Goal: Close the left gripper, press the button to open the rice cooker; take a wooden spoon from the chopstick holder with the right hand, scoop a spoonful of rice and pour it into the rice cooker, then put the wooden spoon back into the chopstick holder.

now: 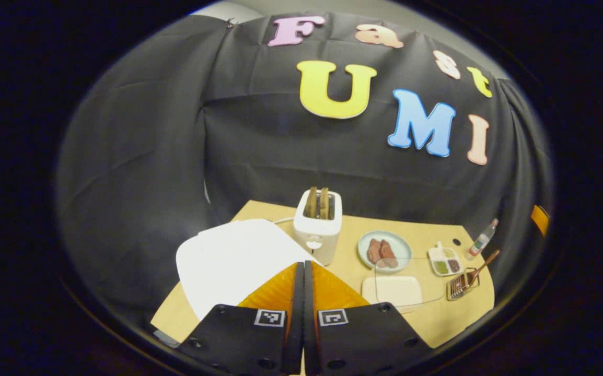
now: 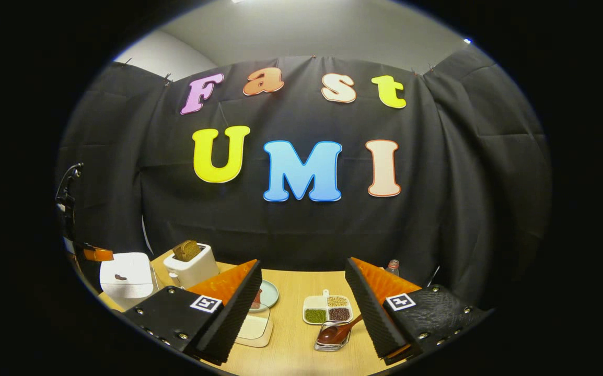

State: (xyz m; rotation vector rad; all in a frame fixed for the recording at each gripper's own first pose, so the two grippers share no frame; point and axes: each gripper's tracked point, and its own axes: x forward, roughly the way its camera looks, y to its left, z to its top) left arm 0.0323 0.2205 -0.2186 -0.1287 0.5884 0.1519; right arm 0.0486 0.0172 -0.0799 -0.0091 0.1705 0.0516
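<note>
My left gripper (image 1: 303,271) has its fingers pressed together, empty, hovering over the closed white rice cooker (image 1: 233,258) on the pale wooden table (image 1: 437,318). My right gripper (image 2: 301,300) is spread wide, holding nothing; the brown wooden spoon (image 2: 337,331) rests in the wire chopstick holder (image 2: 332,337) between its fingers, beside the white three-part grain dish (image 2: 327,309).

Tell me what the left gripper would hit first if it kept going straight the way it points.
Probably the white rice cooker, whose closed lid sits just beyond the shut left gripper; the toaster stands farther behind, though depth is unclear.
</note>
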